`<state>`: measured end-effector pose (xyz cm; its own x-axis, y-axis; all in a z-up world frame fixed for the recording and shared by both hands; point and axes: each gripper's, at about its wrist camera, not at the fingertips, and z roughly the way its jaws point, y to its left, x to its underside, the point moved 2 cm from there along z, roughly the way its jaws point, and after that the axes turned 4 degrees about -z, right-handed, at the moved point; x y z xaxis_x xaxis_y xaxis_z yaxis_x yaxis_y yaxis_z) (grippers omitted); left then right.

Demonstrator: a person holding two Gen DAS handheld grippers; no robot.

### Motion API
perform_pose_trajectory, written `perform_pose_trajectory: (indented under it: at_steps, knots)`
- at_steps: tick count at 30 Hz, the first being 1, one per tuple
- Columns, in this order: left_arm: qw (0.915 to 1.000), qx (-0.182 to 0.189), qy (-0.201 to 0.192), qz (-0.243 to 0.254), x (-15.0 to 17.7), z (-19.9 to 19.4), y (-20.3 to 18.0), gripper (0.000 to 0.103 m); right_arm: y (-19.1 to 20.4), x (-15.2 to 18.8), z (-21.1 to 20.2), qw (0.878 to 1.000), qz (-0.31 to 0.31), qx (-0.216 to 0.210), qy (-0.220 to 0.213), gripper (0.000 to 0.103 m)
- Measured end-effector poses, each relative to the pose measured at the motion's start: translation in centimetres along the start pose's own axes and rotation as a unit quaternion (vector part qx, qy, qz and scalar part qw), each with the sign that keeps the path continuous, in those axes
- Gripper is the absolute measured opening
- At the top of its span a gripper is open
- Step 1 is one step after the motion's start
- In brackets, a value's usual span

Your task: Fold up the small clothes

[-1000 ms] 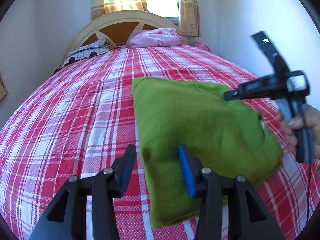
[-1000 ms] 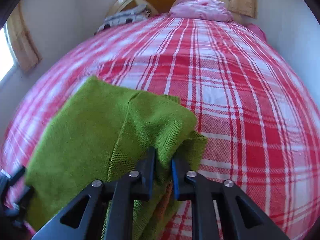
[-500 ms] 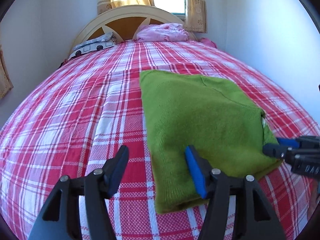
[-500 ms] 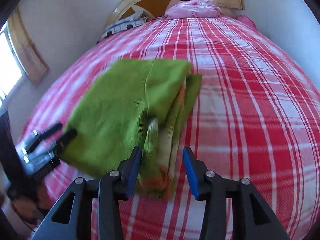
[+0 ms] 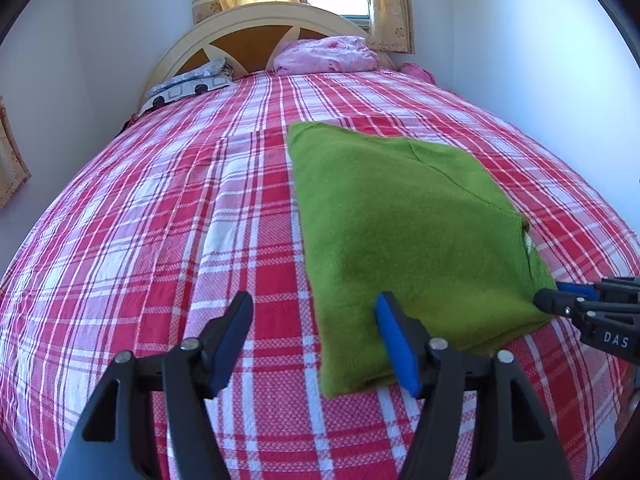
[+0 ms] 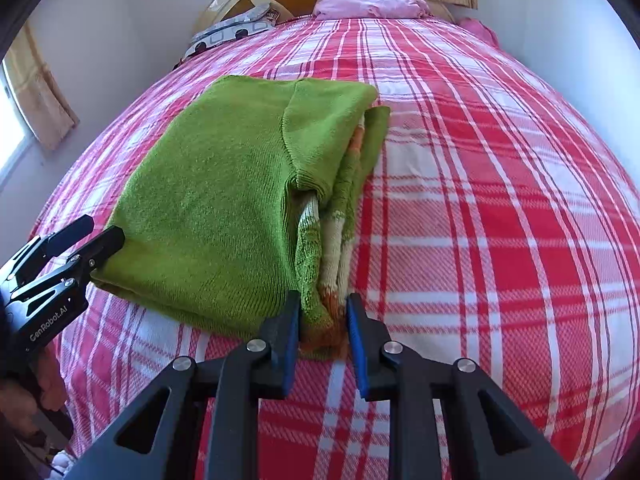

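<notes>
A folded green knit sweater (image 5: 408,236) lies flat on the red plaid bed; its layered edge with cream and orange pattern shows in the right wrist view (image 6: 240,200). My left gripper (image 5: 314,344) is open and empty, its right finger at the sweater's near-left corner. It also shows in the right wrist view (image 6: 90,232). My right gripper (image 6: 322,316) is open, its jaws straddling the sweater's near-right corner without pinching it. Its tips show in the left wrist view (image 5: 560,296) beside the sweater's right corner.
The red plaid bedspread (image 5: 160,240) covers the bed. A pink bundle of cloth (image 5: 326,56) and a black-and-white patterned pillow (image 5: 188,86) lie by the headboard (image 5: 256,28). White walls close in on both sides.
My right gripper carried the folded edge down, opened and let the sweater go. The sweater now lies flat. My left gripper stayed open and drew back a little.
</notes>
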<state>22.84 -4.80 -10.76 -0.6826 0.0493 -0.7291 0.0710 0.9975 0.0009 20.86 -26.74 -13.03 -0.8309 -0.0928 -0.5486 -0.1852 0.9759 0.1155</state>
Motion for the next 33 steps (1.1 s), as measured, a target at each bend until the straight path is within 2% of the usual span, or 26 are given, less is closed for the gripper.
perform_pose_trajectory:
  at_steps: [4,6,8,10,14,17,21,29,31,33]
  knots:
    - [0.9998,0.004,-0.016,-0.006,-1.1,-0.5,1.0,0.068,0.5,-0.4,-1.3,1.000,-0.014,-0.004,0.009,0.023]
    - [0.9995,-0.010,-0.029,-0.010,-2.2,-0.4,1.4,0.068,0.4,-1.0,-2.9,1.000,-0.005,-0.003,-0.015,0.023]
    - [0.9994,-0.022,-0.025,-0.010,-3.2,0.7,1.2,0.068,0.5,-2.5,-4.3,0.998,-0.007,0.012,-0.061,0.023]
    - [0.9993,-0.026,-0.025,-0.005,-3.5,1.5,0.9,0.068,1.1,-3.9,-4.5,0.996,-0.019,0.024,-0.086,0.023]
    - [0.9987,-0.044,-0.024,0.008,-3.7,2.7,0.3,0.068,3.0,-7.0,-1.9,0.994,-0.050,0.035,-0.094,0.023]
    - [0.9986,-0.045,-0.027,0.010,-4.0,3.0,0.2,0.068,3.7,-8.5,1.4,0.993,-0.066,0.057,-0.080,0.023]
    - [0.9985,-0.043,-0.029,0.015,-4.3,3.6,-0.1,0.069,2.6,-8.9,5.2,0.993,-0.066,0.084,-0.050,0.023]
    - [0.9986,-0.042,-0.030,0.009,-3.9,4.1,0.0,0.071,1.6,-9.7,6.0,0.995,-0.054,0.064,-0.046,0.024]
    - [0.9992,-0.032,-0.026,0.005,-3.7,3.8,0.5,0.072,1.1,-9.5,5.4,0.997,-0.043,0.041,-0.052,0.025]
    - [0.9997,-0.005,-0.022,-0.013,-3.6,3.2,1.8,0.072,0.6,-9.1,4.1,0.997,-0.019,0.016,-0.068,0.025]
